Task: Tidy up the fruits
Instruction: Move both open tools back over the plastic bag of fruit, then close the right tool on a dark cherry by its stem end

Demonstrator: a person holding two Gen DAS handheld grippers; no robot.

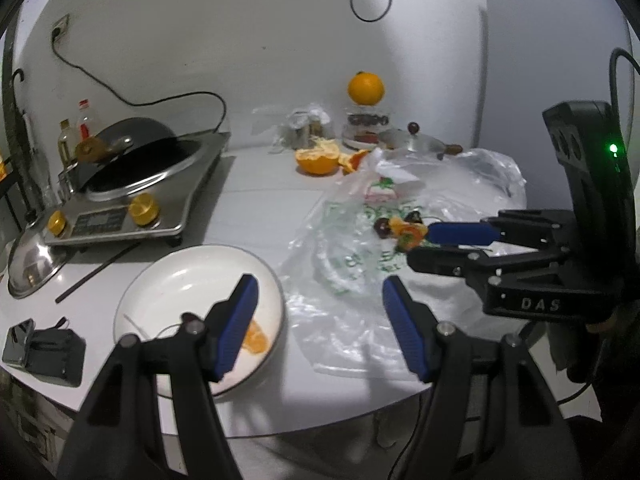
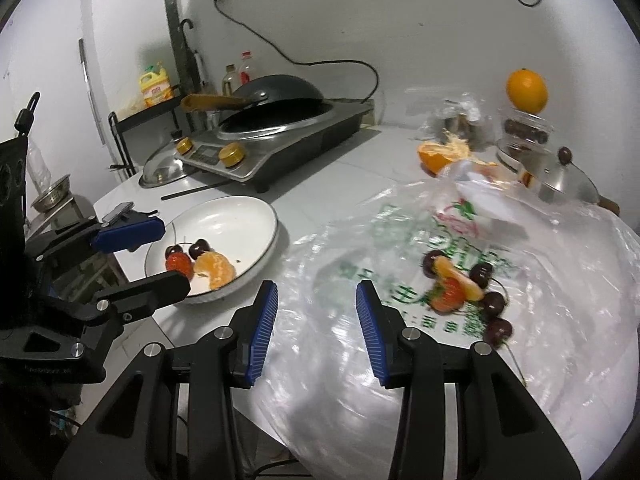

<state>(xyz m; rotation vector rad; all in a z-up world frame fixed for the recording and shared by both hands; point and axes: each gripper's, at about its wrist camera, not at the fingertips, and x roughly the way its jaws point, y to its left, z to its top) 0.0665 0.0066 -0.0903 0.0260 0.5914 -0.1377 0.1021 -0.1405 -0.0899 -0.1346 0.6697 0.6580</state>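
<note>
A white plate (image 2: 232, 220) holds two cherries (image 2: 198, 249), a strawberry (image 2: 178, 264) and a peeled mandarin (image 2: 216, 269). In the left wrist view only a piece of mandarin (image 1: 256, 340) shows in the plate (image 1: 192, 280), behind one finger. My left gripper (image 1: 320, 328) hovers open and empty over the plate's right edge. On a clear plastic bag (image 2: 400, 360) lie several cherries (image 2: 494, 304), an orange segment (image 2: 456, 276) and a strawberry (image 2: 448, 300). My right gripper (image 2: 316, 332) stands open over the bag, left of that fruit, nothing between its pads.
An induction cooker (image 1: 120, 216) with a wok stands at the back left, with a steel lid (image 1: 32, 264) and a chopstick (image 1: 96, 272) in front. A whole orange (image 1: 365, 88) tops a jar, beside a peeled half orange (image 1: 316, 160). A phone (image 1: 18, 342) lies at the table's near-left edge.
</note>
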